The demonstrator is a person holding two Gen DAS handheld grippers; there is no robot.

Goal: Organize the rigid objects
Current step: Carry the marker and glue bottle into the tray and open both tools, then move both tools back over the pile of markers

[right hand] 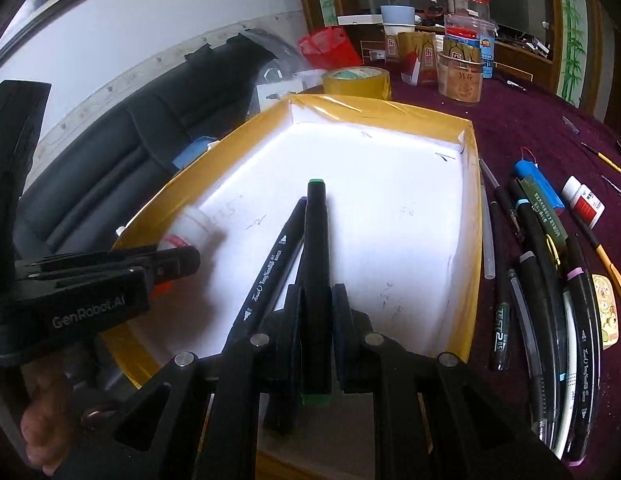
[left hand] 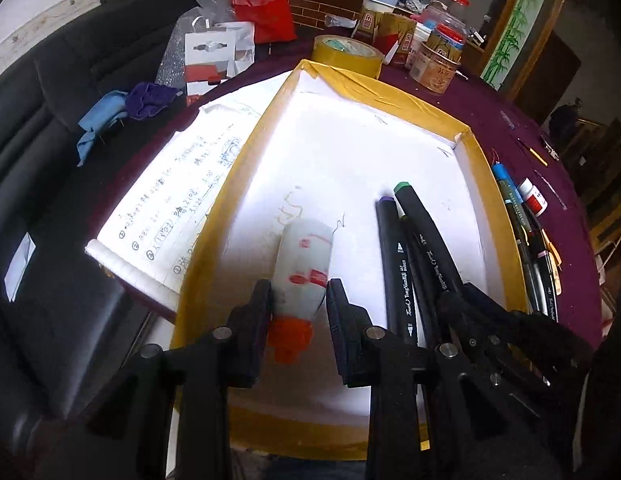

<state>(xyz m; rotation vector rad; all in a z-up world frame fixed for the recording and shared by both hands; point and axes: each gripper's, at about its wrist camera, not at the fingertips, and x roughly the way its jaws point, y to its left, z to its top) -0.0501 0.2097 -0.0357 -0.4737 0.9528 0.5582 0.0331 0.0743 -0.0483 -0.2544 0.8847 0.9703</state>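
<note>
Depositing step: left gripper (left hand: 298,300) pinches glue bottle (left hand: 304,264), right gripper (right hand: 316,300) pinches green-capped marker (right hand: 316,264), both low inside tray (right hand: 468,240), beside purple marker (right hand: 270,268). Next req: spread jaws, release, withdraw.

Two close wrist views, angled down, sharing the yellow-rimmed tray (left hand: 246,148) (right hand: 472,208).

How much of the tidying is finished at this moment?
Partly done: a purple-capped marker already lies in the yellow-edged tray. In hand: the left gripper brackets a white bottle with an orange cap, and the right gripper holds a green-capped marker over the tray. Left: many pens on the purple cloth.
</note>
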